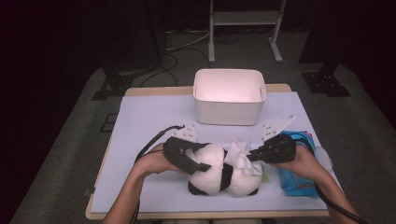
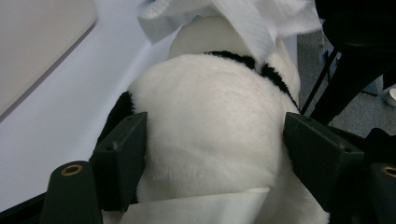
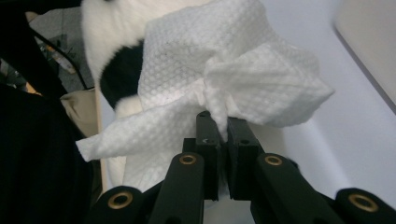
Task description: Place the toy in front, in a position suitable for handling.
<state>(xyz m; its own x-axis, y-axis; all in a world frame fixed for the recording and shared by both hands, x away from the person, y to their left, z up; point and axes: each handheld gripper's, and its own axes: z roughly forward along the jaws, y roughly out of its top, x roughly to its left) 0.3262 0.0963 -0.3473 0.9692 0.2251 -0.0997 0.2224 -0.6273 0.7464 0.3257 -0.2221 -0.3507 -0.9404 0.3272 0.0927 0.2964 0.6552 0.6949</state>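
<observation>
So the plush panda point(image 1: 219, 170) is lying on the white-topped bench point(image 1: 140, 116), near the front edge and roughly in the middle, with its white body toward the person and black bands showing across it. The left gripper point(image 1: 198, 161) is wrapped around the panda's round white body: in the left gripper view both black pads sit right against the fur on either side point(image 2: 122, 154), so the jaws are spread wide but clamped on the toy. A strip of white paper also shows under the body at the bottom of that view, though I can't tell what it belongs to.

The right gripper point(image 1: 252, 155) comes in from the right, and its jaws are pinched fully together on a white embossed wipe point(image 3: 219, 74). The wipe is bunched up where it's caught, and the rest fans out loose over the panda's white and black fur; it lies against the toy's upper side.

Just beside the right hand point(image 1: 303, 161) there's a blue wet wipe pack point(image 1: 296, 179) lying flat on the bench. Farther back, well apart from the toy, stands a white rectangular bin point(image 1: 229, 95) at the far edge of the bench.
</observation>
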